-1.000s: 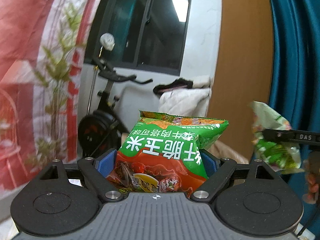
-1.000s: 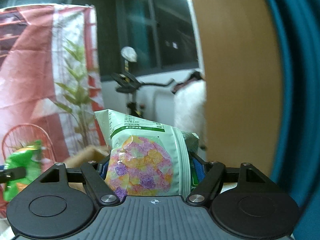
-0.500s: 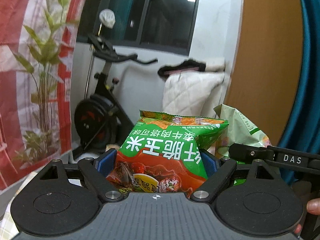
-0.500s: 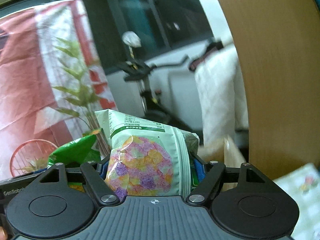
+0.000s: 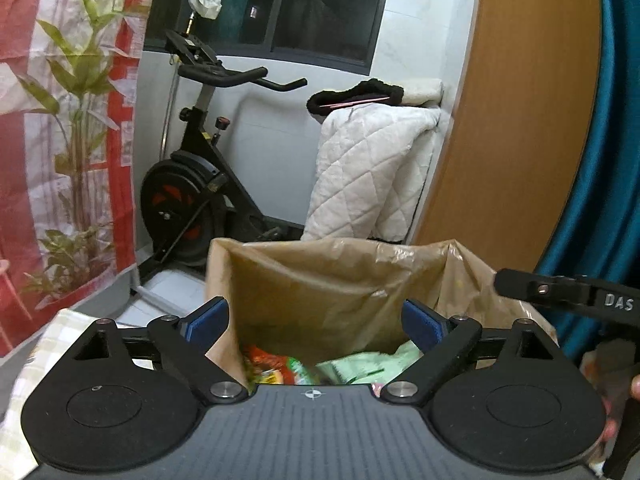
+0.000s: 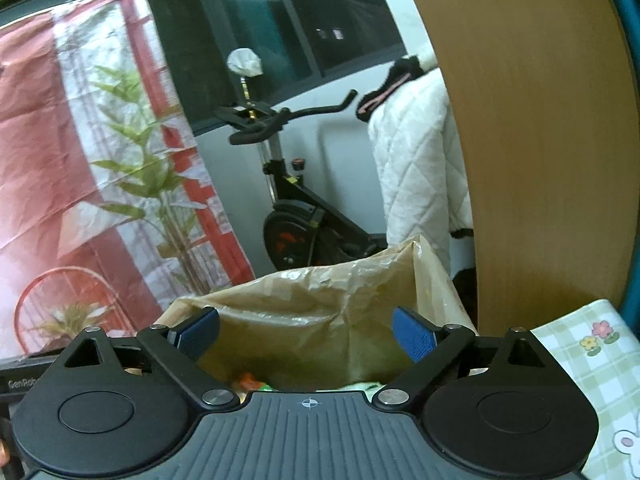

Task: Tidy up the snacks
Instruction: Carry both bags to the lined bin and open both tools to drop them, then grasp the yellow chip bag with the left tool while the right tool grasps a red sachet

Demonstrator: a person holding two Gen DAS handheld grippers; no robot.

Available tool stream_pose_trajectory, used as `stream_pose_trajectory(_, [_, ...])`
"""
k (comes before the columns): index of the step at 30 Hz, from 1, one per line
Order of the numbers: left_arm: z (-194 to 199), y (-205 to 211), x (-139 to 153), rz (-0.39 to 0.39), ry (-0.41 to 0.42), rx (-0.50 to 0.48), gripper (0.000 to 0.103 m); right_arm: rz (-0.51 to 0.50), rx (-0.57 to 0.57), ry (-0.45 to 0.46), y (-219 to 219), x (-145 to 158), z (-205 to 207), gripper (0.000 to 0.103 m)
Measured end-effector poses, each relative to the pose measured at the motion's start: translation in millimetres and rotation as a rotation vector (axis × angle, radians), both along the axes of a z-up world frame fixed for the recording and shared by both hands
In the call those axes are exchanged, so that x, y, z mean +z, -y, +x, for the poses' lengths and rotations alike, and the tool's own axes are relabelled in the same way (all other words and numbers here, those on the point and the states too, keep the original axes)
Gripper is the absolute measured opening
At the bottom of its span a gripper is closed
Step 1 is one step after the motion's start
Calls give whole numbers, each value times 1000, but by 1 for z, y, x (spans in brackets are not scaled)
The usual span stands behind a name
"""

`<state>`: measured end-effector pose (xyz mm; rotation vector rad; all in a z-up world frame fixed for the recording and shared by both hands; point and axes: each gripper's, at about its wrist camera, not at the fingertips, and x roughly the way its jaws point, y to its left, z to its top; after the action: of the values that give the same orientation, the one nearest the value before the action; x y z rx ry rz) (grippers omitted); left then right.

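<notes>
The left gripper (image 5: 316,318) and the right gripper (image 6: 306,334) are held wide open over the brown bag (image 5: 320,280), with nothing gripped. Snack packs (image 5: 292,368) are seen inside the bag, low down.

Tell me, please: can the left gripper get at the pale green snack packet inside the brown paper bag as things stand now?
Probably yes. The left gripper is open and empty above the brown paper bag's open mouth, and the pale green snack packet lies uncovered on top; only the bag's walls could crowd it.
</notes>
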<state>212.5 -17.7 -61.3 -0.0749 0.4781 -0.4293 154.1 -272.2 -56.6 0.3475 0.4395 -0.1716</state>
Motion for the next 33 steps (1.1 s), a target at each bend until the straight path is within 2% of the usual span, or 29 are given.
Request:
stream_pose_trajectory(7, [-45,-35,3,10,18,12,93,-51,80,1,-13,7,-55,90])
stream_pose_trajectory(10, [-66,-50,-5,4,13,31,90,-76,109,-5,-18,2,-78,87])
stream_pose_trajectory(12, [-79,-58,-14,9,10,57,87,-94,118,-22,-18,-6,-95,82])
stream_pose_trajectory(15, [-97,-67,-29,5,-2,110,83,-94,112,-59,-15,-24,-119,75])
stream_pose_trajectory(19, [-113,-75,-50,-38,-54,148,76,-56,65,-151,-3,-59,-146,69])
stream_pose_trajectory(27, [-118,-76,-77,-15,-115,163,75,81,-102,-351,5,-132,-204,65])
stream_pose_trajectory(33, [-120,-82,-89,-19,-144,174,75,136,-186,-471,-3,-167,-217,62])
